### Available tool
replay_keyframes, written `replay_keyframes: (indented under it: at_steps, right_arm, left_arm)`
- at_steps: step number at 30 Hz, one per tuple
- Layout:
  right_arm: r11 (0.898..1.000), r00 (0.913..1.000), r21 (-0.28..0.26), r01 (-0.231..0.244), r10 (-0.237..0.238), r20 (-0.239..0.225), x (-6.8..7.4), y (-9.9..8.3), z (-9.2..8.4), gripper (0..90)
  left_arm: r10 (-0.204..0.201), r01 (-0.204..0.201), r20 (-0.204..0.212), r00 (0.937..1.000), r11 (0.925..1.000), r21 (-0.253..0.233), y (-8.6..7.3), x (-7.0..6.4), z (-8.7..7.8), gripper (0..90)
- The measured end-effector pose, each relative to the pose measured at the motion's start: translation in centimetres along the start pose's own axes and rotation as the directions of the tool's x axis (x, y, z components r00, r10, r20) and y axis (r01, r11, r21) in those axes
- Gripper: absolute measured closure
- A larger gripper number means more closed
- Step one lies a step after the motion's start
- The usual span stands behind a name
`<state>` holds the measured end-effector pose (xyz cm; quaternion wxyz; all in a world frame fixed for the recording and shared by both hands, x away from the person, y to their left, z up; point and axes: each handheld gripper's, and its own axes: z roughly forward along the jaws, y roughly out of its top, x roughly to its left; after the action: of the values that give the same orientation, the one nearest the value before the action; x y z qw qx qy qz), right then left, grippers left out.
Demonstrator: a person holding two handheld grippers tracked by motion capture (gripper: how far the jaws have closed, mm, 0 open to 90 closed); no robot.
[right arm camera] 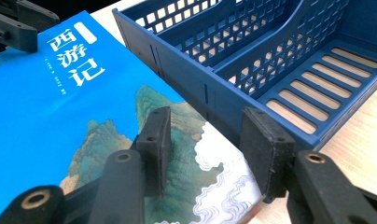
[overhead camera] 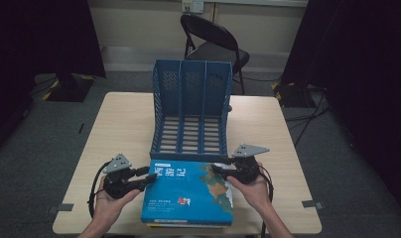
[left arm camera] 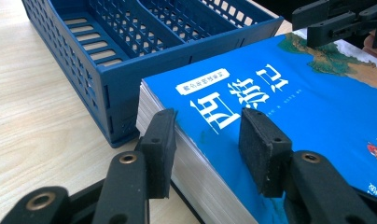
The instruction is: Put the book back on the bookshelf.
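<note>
A thick blue book [overhead camera: 188, 193] [left arm camera: 294, 107] [right arm camera: 37, 116] with white characters and a mountain picture lies flat on top of a low stack at the table's near edge. My left gripper [overhead camera: 150, 177] [left arm camera: 207, 140] is at its far-left corner with its jaws apart. One pad lies against the page block and the other over the cover. My right gripper [overhead camera: 218, 172] [right arm camera: 205, 140] stands open over the far-right corner, one pad above the cover and one in front of the rack's wall. Each gripper also shows far off in the other's view: the right gripper [left arm camera: 336, 23], the left gripper [right arm camera: 14, 23].
A blue three-slot file rack [overhead camera: 191, 154] [left arm camera: 121, 88] [right arm camera: 200, 84] stands just behind the book, its low front wall almost touching it. The wooden table [overhead camera: 124, 124] is bare on both sides of the rack. A folding chair [overhead camera: 213, 39] stands beyond the table.
</note>
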<state>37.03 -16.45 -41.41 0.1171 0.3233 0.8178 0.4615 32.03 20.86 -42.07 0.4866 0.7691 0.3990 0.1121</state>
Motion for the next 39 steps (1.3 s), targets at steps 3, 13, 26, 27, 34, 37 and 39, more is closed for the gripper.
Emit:
replay_keyframes:
  at_steps: [3, 13, 26, 27, 34, 37, 39]
  right_arm:
    - [1.0, 1.0, 0.001, 0.002, -0.002, -0.003, 0.1, -0.1, -0.1, 53.7]
    - [1.0, 0.9998, 0.008, 0.017, -0.017, -0.005, 0.6, -0.8, -1.3, 54.0]
    - [1.0, 0.9999, 0.018, 0.012, -0.012, -0.005, 1.7, -2.0, -3.3, 53.9]
    - [1.0, 0.9998, 0.021, 0.017, -0.017, -0.004, 1.8, -2.0, -3.3, 53.9]
    - [0.999, 0.9987, 0.007, 0.037, -0.037, -0.036, 1.9, -0.6, -2.0, 52.8]
    - [0.999, 0.9977, 0.015, 0.038, -0.037, -0.057, 1.9, -0.4, -1.1, 55.8]
    - [0.999, 0.9969, 0.015, 0.044, -0.043, -0.067, 2.1, -0.5, -0.9, 56.1]
  left_arm:
    - [-0.005, 0.005, -0.001, 1.0, 1.0, 0.0, 0.1, 0.0, 0.1, 56.5]
    - [0.04, -0.039, -0.021, 0.999, 0.9985, 0.038, 1.2, -0.5, 1.0, 57.3]
    - [0.016, -0.016, -0.003, 0.9999, 0.9999, -0.003, 1.0, -0.7, 1.9, 57.0]
    - [0.013, -0.013, 0.004, 0.9999, 0.9999, 0.002, 1.0, -0.7, 1.8, 56.6]
    - [-0.044, 0.044, 0.046, 0.9979, 0.9989, 0.015, -0.2, -1.1, 0.8, 48.0]
    - [-0.022, 0.022, 0.024, 0.9995, 0.9997, 0.009, -0.2, -1.5, 0.7, 48.8]
    - [-0.014, 0.014, 0.026, 0.9995, 0.9997, 0.018, -0.1, -1.5, 0.8, 48.7]
